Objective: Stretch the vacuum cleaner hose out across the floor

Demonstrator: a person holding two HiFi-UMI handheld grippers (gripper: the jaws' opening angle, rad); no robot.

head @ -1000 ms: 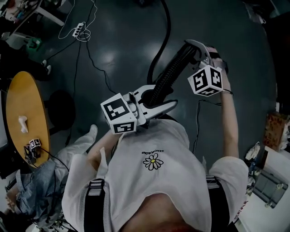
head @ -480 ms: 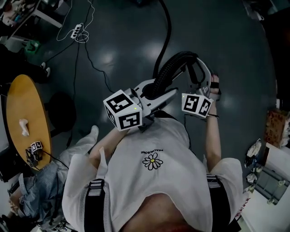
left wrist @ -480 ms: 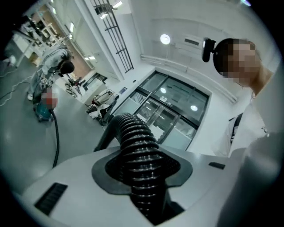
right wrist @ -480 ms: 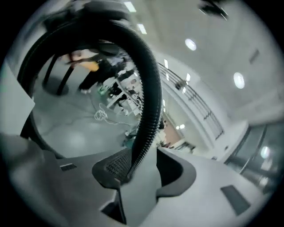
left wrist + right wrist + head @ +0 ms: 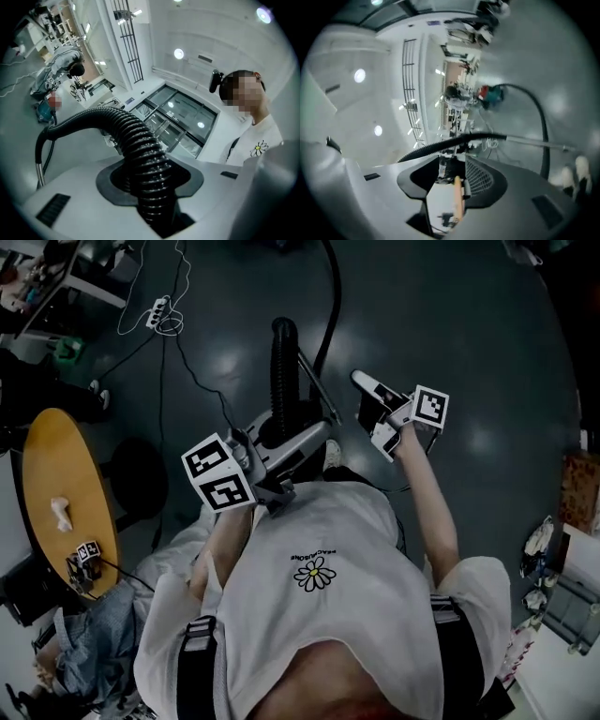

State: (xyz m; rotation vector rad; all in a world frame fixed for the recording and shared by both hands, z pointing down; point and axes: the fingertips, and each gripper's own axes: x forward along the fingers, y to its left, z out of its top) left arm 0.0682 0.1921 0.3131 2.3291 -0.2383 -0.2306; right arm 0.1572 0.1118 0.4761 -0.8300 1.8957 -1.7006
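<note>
Left claw (image 5: pixel 314 432) clamped the black ribbed plastic vacuum hose (image 5: pixel 136 140) mid-frame; it looked light, springy and easy to grip on its ribs. Right claw (image 5: pixel 367 411), just opened, stood empty.

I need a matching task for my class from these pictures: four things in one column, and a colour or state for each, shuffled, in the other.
Things: 1 vacuum hose; 2 left tongs; 3 round table; 4 power strip.
Descriptions: A yellow top; B white, lying on the floor; C black and ribbed; D shut on the hose.
Pairs: 1-C, 2-D, 3-A, 4-B.
</note>
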